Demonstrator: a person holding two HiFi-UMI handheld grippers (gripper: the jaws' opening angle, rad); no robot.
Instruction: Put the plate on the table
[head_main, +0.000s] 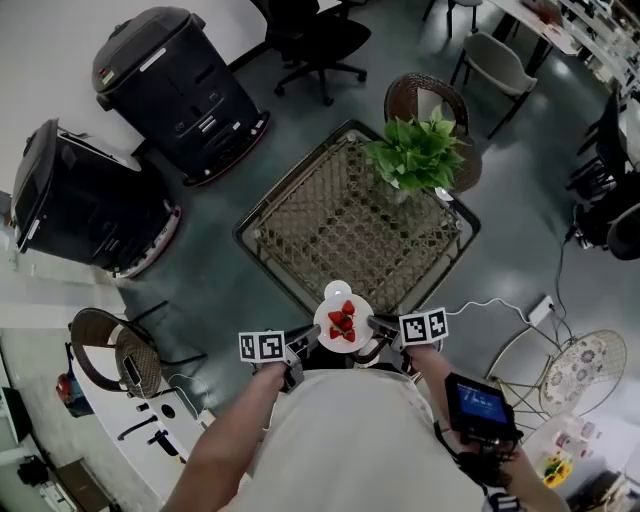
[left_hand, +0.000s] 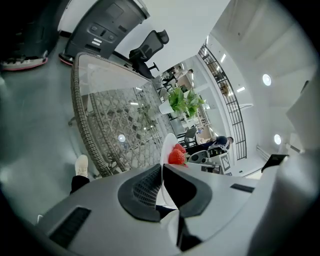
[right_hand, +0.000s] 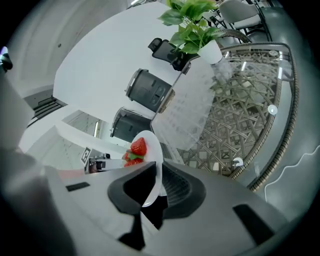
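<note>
A small white plate (head_main: 330, 317) carrying red strawberries (head_main: 342, 322) hangs in the air just in front of the near corner of the glass-topped wicker table (head_main: 340, 225). My left gripper (head_main: 308, 338) is shut on the plate's left rim, and my right gripper (head_main: 376, 325) is shut on its right rim. In the left gripper view the plate (left_hand: 168, 146) stands edge-on between the jaws with the strawberries (left_hand: 177, 154) beyond. The right gripper view shows the plate (right_hand: 152, 150) and strawberries (right_hand: 138, 147) clamped the same way.
A potted green plant (head_main: 417, 155) stands on the table's far right corner. Two dark wheeled machines (head_main: 175, 85) sit on the floor at the left. Wicker chairs (head_main: 428, 103) and an office chair (head_main: 322, 40) stand beyond the table. A white cable (head_main: 500, 305) runs along the floor at right.
</note>
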